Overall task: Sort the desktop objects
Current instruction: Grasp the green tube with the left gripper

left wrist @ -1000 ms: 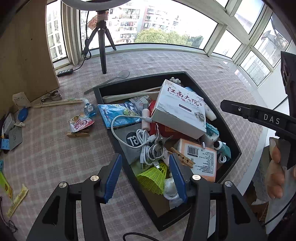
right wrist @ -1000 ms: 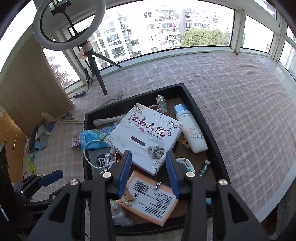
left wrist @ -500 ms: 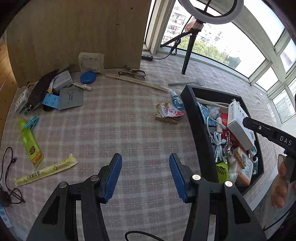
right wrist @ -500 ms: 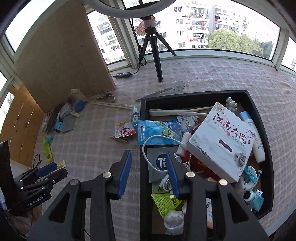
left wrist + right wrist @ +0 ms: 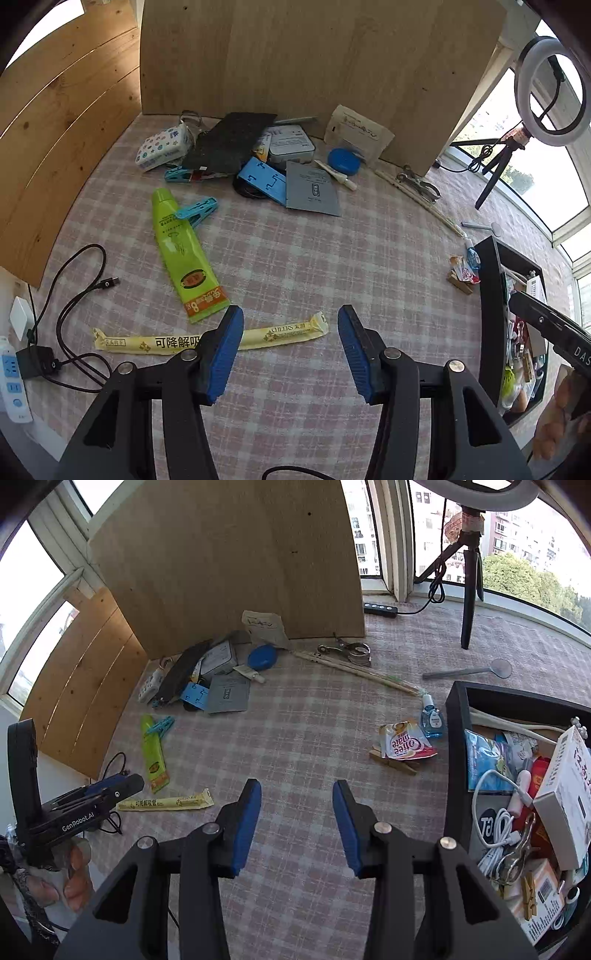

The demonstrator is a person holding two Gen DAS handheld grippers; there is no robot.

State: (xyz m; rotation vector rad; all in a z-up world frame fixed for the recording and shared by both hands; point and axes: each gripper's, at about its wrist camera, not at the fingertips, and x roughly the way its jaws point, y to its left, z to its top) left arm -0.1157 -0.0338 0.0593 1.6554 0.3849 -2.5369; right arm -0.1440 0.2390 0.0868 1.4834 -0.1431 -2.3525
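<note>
Wrapper (image 5: 207,339), long, pale yellow, flat; left gripper (image 5: 290,352) spread above.

Noted pink-and-white check on the tablecloth (image 5: 332,258). Recorded blue pads (image 5: 225,350) on black gripper frames. Found a lime-green tube (image 5: 181,251) with orange end, a pale yellow sachet (image 5: 284,332), light-blue clothes pegs (image 5: 195,212), a grey card (image 5: 312,188), a round blue case (image 5: 343,160). Logged a black tray (image 5: 456,746), a red-and-white coffee packet (image 5: 404,744), a clear blue bottle (image 5: 432,718). Observed light wood-grain boards (image 5: 229,561).
</note>
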